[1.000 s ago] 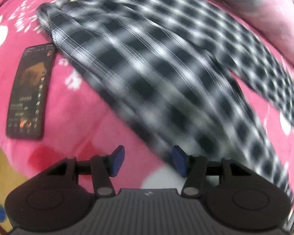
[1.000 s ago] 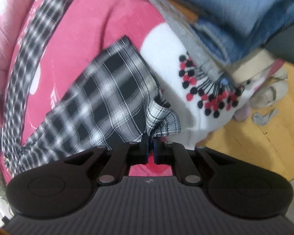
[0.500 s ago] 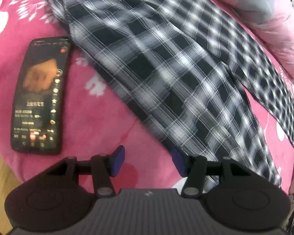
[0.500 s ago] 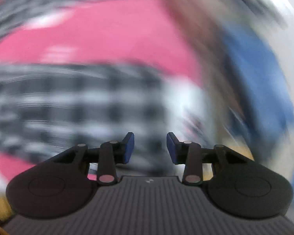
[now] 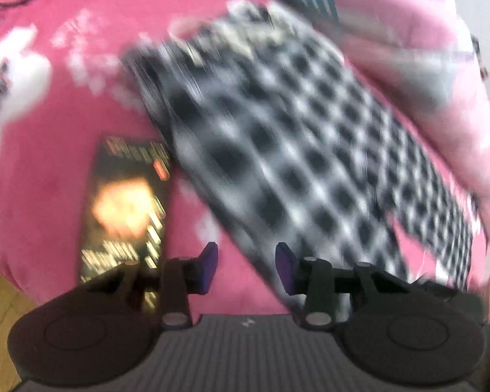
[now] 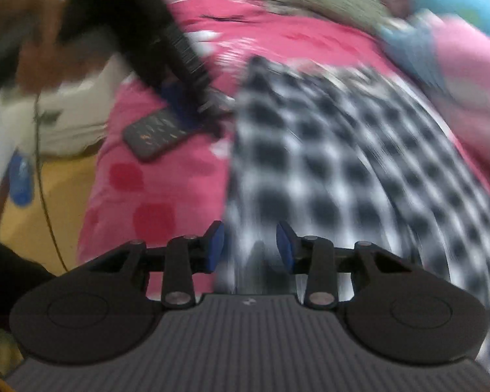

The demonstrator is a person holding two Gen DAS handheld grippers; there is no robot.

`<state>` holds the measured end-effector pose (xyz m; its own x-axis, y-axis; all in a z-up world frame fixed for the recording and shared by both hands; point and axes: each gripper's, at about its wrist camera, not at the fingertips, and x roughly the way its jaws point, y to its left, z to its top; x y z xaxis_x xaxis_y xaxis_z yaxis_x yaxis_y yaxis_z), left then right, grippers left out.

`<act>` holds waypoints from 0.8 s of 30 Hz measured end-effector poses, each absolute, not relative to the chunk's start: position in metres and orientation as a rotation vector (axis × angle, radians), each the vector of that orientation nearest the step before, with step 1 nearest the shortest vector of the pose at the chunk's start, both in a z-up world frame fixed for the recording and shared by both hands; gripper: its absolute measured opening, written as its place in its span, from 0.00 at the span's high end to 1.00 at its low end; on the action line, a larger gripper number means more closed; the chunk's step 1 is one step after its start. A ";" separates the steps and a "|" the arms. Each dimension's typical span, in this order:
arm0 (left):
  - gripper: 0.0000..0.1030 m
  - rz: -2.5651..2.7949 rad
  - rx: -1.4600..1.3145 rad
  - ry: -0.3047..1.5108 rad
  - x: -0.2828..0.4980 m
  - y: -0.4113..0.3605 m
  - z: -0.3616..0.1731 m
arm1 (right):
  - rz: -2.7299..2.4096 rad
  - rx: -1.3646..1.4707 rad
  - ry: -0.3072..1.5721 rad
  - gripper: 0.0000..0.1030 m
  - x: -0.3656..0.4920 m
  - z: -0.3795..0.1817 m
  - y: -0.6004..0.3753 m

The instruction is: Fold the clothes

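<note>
Black-and-white plaid trousers [image 5: 310, 163] lie spread on the pink bedspread [image 5: 65, 163], blurred by motion. My left gripper [image 5: 246, 266] hovers over the sheet at the trousers' near edge. Its jaws are closing, with only sheet showing between the blue pads [image 5: 209, 264]. In the right wrist view the plaid trousers [image 6: 343, 179] fill the right half. My right gripper [image 6: 250, 248] is open just above the cloth, and its pads [image 6: 216, 248] press on nothing. The black housing of the left tool [image 6: 179, 55] shows beyond it.
A lit phone [image 5: 127, 209] lies on the bedspread just left of the left fingers, and shows again as the phone [image 6: 156, 134] in the right wrist view. A pale pink quilt [image 5: 424, 81] is bunched at the far right. The wooden floor [image 6: 32, 202] and a thin cable [image 6: 44, 196] lie off the bed's left edge.
The right gripper let go of the plaid hem, opened and swung across to another part of the trousers. The left gripper drew back toward the phone, and its jaws narrowed.
</note>
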<state>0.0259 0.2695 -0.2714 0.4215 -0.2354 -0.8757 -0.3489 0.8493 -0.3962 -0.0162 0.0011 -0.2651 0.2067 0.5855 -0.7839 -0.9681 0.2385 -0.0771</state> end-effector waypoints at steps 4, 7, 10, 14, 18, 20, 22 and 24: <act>0.61 0.166 -0.637 1.110 0.067 0.319 -0.284 | 1.289 -0.755 0.611 0.66 -0.017 -0.275 0.049; 0.61 0.196 -0.633 1.112 0.095 0.348 -0.300 | 1.295 -0.811 0.566 0.66 -0.016 -0.285 0.078; 0.61 0.206 -0.662 1.128 0.117 0.373 -0.321 | 1.261 -0.864 0.556 0.66 -0.009 -0.302 0.101; 0.59 0.193 -0.678 1.149 0.132 0.381 -0.340 | 1.185 -0.857 0.614 0.74 0.014 -0.320 0.118; 0.59 0.150 -0.720 1.161 0.150 0.382 -0.354 | 1.071 -0.572 0.815 0.92 0.060 -0.320 0.108; 0.59 0.125 -0.720 1.159 0.157 0.378 -0.356 | 1.019 -0.347 0.954 0.93 0.087 -0.319 0.095; 0.60 0.110 -0.706 1.163 0.162 0.372 -0.359 | 0.982 -0.148 1.061 0.93 0.107 -0.323 0.079; 0.75 0.098 -0.683 1.163 0.166 0.366 -0.359 | 0.975 0.003 1.136 0.93 0.121 -0.329 0.066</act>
